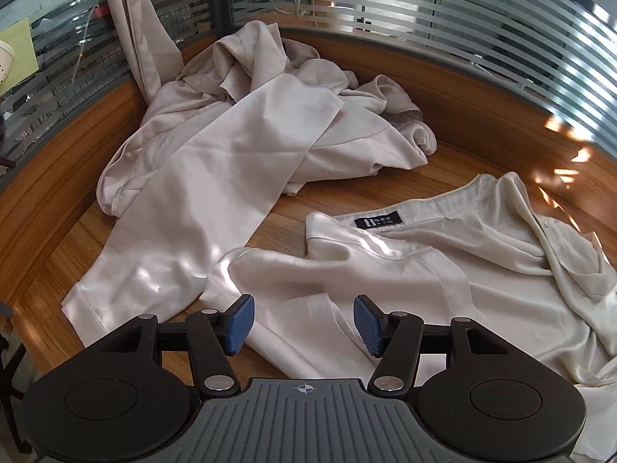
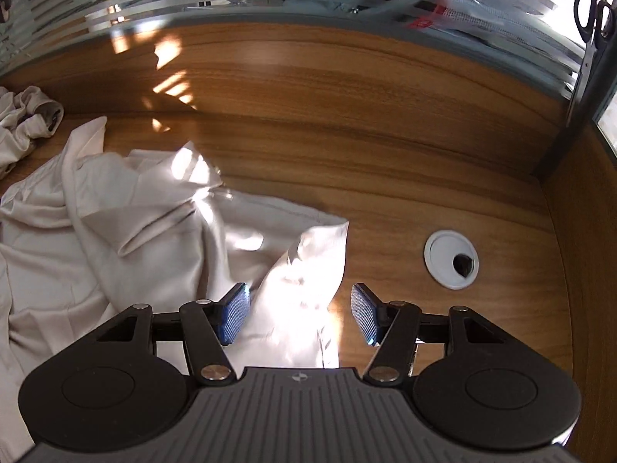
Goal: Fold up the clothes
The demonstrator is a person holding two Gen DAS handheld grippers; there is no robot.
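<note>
A cream shirt [image 1: 443,270] with a black neck label [image 1: 380,222] lies spread on the wooden desk [image 1: 293,208], collar away from me. My left gripper [image 1: 304,322] hovers open over the shirt's near left part, its blue pads apart and nothing pinched between them. In the right wrist view the same shirt [image 2: 127,231] lies crumpled at left, one sunlit sleeve end [image 2: 308,266] reaching between the blue pads of my right gripper [image 2: 300,318]. That gripper stands open above the cloth, pads not pressing it.
A heap of pale trousers and other garments [image 1: 239,131] fills the desk's far left, one leg trailing toward me. A white cable grommet [image 2: 451,259] sits in the desk at right. Striped glass partitions ring the desk. Scissors [image 2: 592,11] hang at the upper right.
</note>
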